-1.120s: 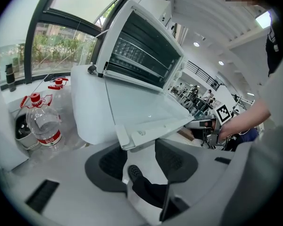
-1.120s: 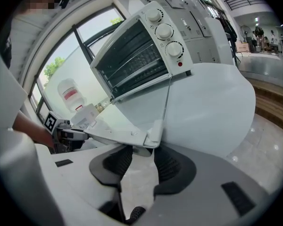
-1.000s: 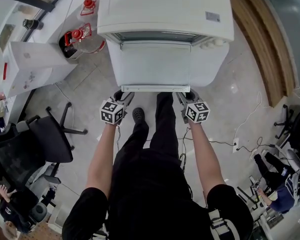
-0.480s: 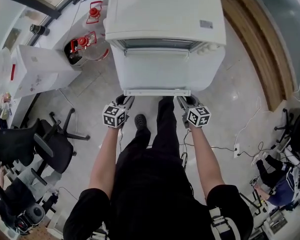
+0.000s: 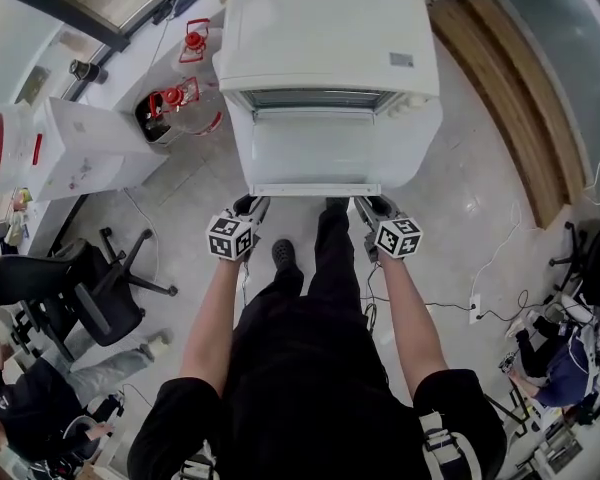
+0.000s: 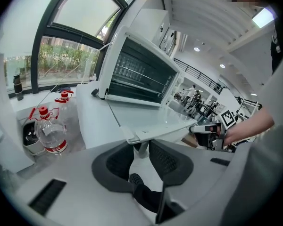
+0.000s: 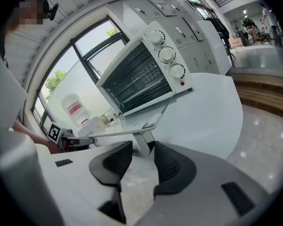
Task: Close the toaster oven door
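A white toaster oven [image 5: 325, 38] stands on a white table with its glass door [image 5: 315, 148] folded down flat towards me. The door handle [image 5: 315, 189] runs along the door's near edge. My left gripper [image 5: 252, 206] sits at the handle's left end. Its jaws are closing, and the handle's left post [image 6: 140, 144] is between the pads [image 6: 117, 160], which touch it. My right gripper [image 5: 368, 206] is at the right end, shut on the right post [image 7: 142, 144]. The oven's dark interior [image 6: 137, 74] and three knobs [image 7: 166, 54] show in the gripper views.
Two clear bottles with red caps [image 5: 175, 103] stand on the floor left of the table, beside a white cabinet [image 5: 80, 153]. An office chair [image 5: 75, 293] and a seated person [image 5: 20, 408] are at lower left. Cables [image 5: 480, 268] trail on the floor at right. A wooden strip [image 5: 520, 98] runs along the right.
Both grippers stay at the ends of the handle and the door still lies open. The head view has drifted, so the oven sits slightly higher. The person at lower left has moved.
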Demonstrator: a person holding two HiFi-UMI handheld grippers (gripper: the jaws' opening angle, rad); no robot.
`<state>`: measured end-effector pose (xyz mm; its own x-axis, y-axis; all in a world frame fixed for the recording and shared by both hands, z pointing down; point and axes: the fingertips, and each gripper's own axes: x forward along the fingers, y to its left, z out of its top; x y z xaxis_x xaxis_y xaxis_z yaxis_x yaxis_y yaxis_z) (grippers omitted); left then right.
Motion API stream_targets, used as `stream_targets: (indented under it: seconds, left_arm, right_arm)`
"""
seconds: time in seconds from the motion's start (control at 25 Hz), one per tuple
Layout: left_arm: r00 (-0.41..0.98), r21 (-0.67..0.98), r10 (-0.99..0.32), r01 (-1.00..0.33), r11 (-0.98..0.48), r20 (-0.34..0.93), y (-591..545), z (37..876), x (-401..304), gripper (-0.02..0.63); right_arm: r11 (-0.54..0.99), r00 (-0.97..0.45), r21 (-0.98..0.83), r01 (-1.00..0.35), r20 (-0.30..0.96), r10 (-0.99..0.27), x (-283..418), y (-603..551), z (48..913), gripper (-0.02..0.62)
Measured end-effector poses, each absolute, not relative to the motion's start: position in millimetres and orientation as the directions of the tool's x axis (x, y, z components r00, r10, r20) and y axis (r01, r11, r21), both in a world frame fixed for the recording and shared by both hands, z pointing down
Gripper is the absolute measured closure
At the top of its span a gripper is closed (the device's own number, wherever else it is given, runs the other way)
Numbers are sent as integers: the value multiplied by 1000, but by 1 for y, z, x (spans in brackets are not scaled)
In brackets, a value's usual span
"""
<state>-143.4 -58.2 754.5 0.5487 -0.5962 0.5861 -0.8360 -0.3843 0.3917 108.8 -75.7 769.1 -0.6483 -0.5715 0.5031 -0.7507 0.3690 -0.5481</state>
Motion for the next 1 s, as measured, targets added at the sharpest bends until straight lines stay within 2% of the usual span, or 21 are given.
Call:
stream_targets:
  seconds: [1.0]
  left_arm:
    - [537, 405, -650, -841, -360, 537, -62, 703, -145, 502]
  right_arm:
    - [325, -674, -639, -697, 429, -601, 110, -77, 717, 434]
